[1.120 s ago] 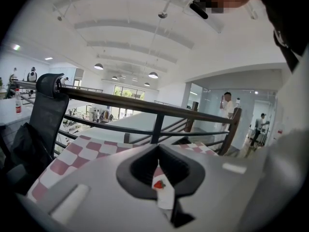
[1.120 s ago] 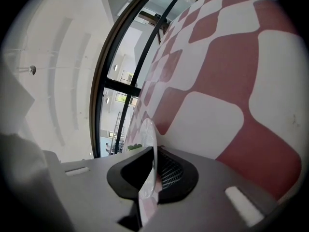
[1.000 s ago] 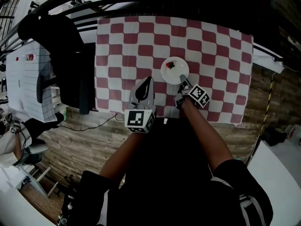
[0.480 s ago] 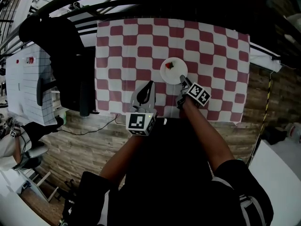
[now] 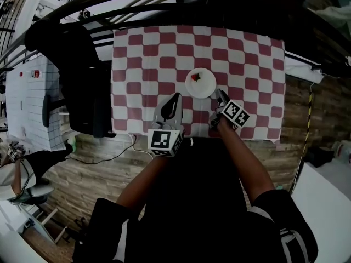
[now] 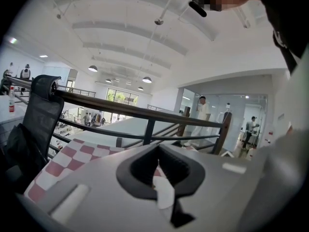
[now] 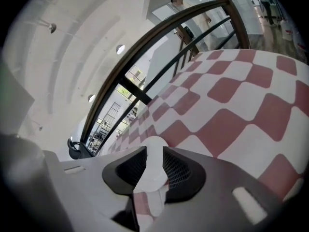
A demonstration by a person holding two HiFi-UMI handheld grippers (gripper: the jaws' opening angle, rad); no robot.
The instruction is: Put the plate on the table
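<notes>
A small white plate with a bit of red food lies flat on the red-and-white checked table, near its middle front. My right gripper sits just off the plate's near right rim. Its jaws are closing, but the pads touch nothing. In the right gripper view the plate shows through the gap of that gripper. My left gripper hovers over the cloth, left of the plate, shut and empty. In its own view the left gripper points over the table toward the railing.
A black chair with dark clothing stands against the table's left side. A dark railing runs along the far edge. A white cabinet stands further left, and a cable lies on the wooden floor.
The right gripper has let go of the plate's rim and drawn back a little to the right. The plate stays on the cloth. The left gripper has barely moved.
</notes>
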